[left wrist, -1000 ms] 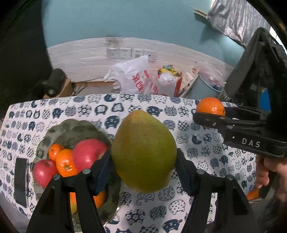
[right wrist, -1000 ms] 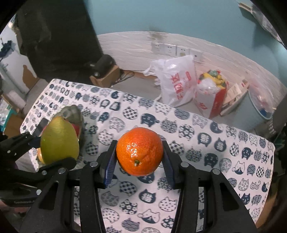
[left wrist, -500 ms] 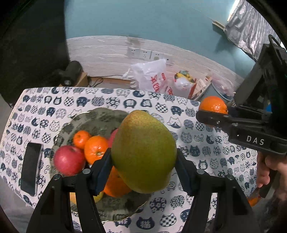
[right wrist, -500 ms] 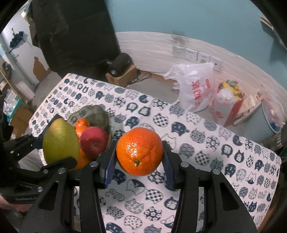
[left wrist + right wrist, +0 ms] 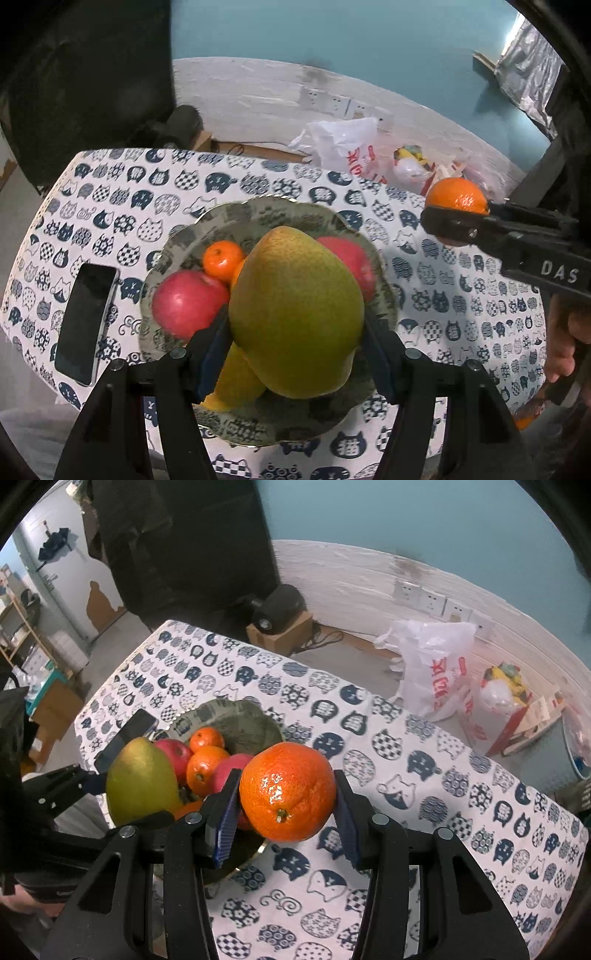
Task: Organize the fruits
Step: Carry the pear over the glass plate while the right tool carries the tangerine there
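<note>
Dim indoor light; glare spot on orange (image 5: 287,791); heavy fisheye warp w/ dark vignette corners; bkgd edges blurred.

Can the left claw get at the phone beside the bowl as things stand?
Probably not yet. The left claw is shut on the green pear, held over the fruit bowl. The phone lies uncovered on the cloth left of the bowl, so the approach looks free once the pear is released.

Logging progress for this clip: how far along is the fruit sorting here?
Mostly done: the bowl already holds two apples, small oranges and a yellow fruit. In hand: the left gripper holds a pear above the bowl; the right gripper holds an orange beside it. Left: releasing both.
</note>
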